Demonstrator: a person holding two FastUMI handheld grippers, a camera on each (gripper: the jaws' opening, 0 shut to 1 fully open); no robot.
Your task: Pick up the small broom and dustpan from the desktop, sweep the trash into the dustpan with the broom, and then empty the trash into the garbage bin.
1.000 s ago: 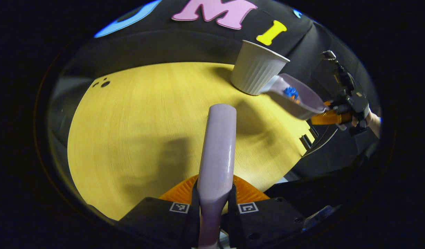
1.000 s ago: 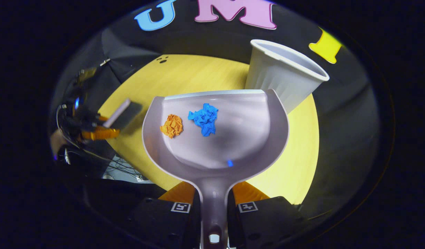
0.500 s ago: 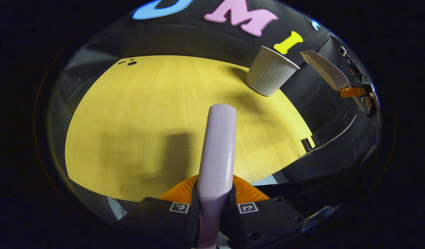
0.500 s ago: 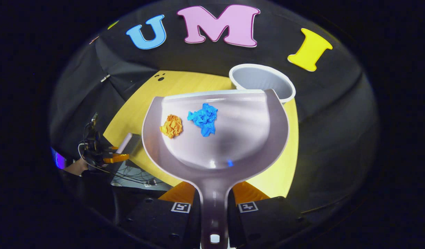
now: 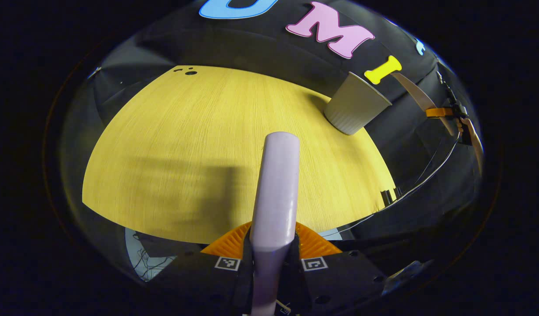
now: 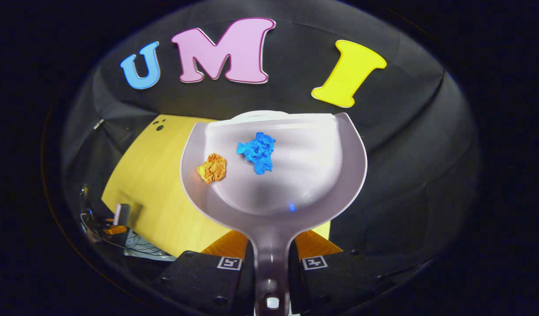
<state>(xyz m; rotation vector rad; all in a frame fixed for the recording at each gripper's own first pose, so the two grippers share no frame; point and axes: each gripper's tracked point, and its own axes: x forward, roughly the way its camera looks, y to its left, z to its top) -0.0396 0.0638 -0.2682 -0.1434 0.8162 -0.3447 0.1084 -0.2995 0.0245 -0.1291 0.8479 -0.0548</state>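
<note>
While the dustpan [image 6: 274, 175] is clamped by the right gripper [image 6: 271, 259], a slow tip is advised — bin [image 6: 263, 115] rim at upper centre.

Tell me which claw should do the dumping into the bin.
Right. The right claw grips the dustpan with both paper scraps, raised beside the garbage bin. The left claw holds just the broom.

A round yellow wood-grain tabletop [image 5: 199, 145] stands before the black cloth wall [image 5: 252, 48]. Small dark holes [image 5: 188, 71] mark its far edge. Loose thin cables [image 5: 146, 259] hang below its near edge.
</note>
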